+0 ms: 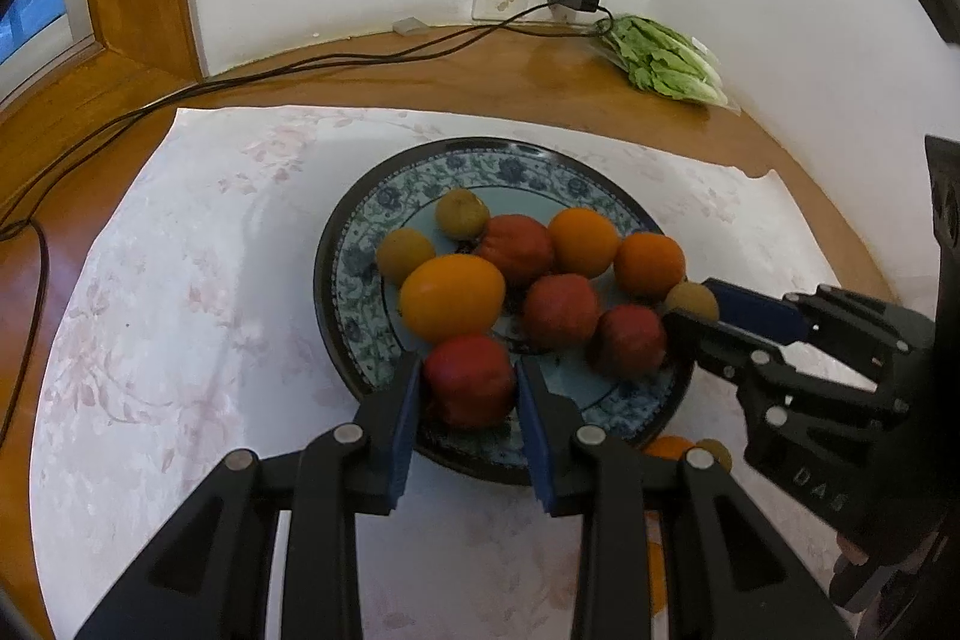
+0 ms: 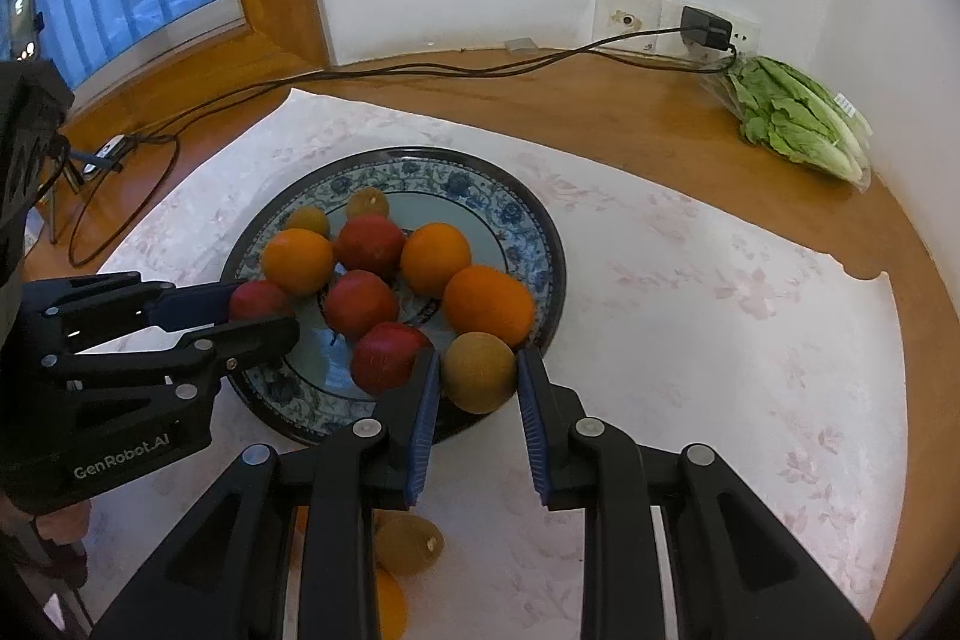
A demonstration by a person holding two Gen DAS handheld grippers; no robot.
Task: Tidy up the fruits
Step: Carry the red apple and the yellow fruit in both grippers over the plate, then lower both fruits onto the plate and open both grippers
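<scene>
Your left gripper (image 1: 468,388) is clamped on a red fruit (image 1: 471,379) at the plate's (image 1: 360,244) 6 o'clock rim in the left view. Your right gripper (image 2: 477,382) pinches a brown fruit (image 2: 479,370) at the plate's 5 o'clock edge in the right view, touching an orange (image 2: 489,304). The plate is crowded with oranges and red fruits; only its far 12 o'clock half is bare. Two loose fruits (image 2: 408,544) lie on the cloth (image 2: 720,340) beneath your right gripper. The cloth stays open toward 3 o'clock. Lettuce (image 2: 798,124) and a cable (image 2: 420,70) line the wall.
</scene>
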